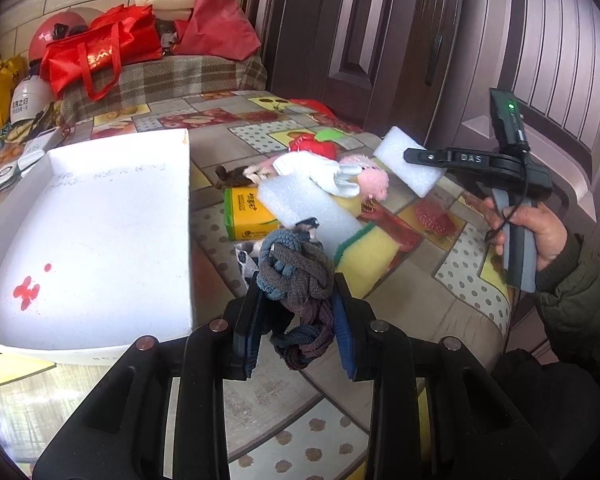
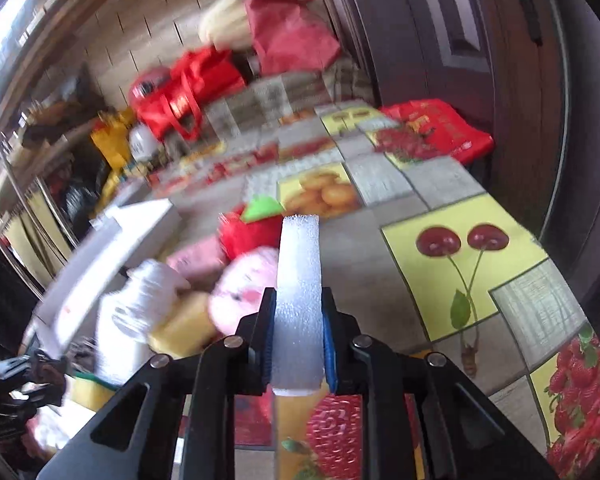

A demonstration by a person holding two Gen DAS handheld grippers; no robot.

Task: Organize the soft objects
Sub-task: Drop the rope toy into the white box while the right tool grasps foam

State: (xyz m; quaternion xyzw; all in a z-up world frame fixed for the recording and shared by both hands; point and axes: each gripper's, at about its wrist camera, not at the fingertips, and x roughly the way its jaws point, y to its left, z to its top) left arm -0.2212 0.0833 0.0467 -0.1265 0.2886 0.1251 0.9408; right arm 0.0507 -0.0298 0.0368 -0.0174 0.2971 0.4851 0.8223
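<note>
- A knotted rope toy (image 1: 296,280) of grey and blue cord was clamped between the jaws of the left gripper (image 1: 300,320), above the desk (image 1: 420,280) and just right of a white tray (image 1: 100,220).
- A white foam block (image 2: 299,304) stood on edge between the jaws of the right gripper (image 2: 299,344), which were closed on it; the left view showed the block lifted off the desk.
- A hand (image 1: 540,232) in a dark green sleeve (image 1: 580,300) held the right gripper's handle.
- On the fruit-patterned desk lay a second foam block (image 1: 300,204), a pink plush (image 1: 364,180), a red strawberry toy (image 1: 316,146), a yellow sponge (image 1: 372,256) and a yellow box (image 1: 248,216), close together.
- Red bags (image 1: 104,48) sat behind.
</note>
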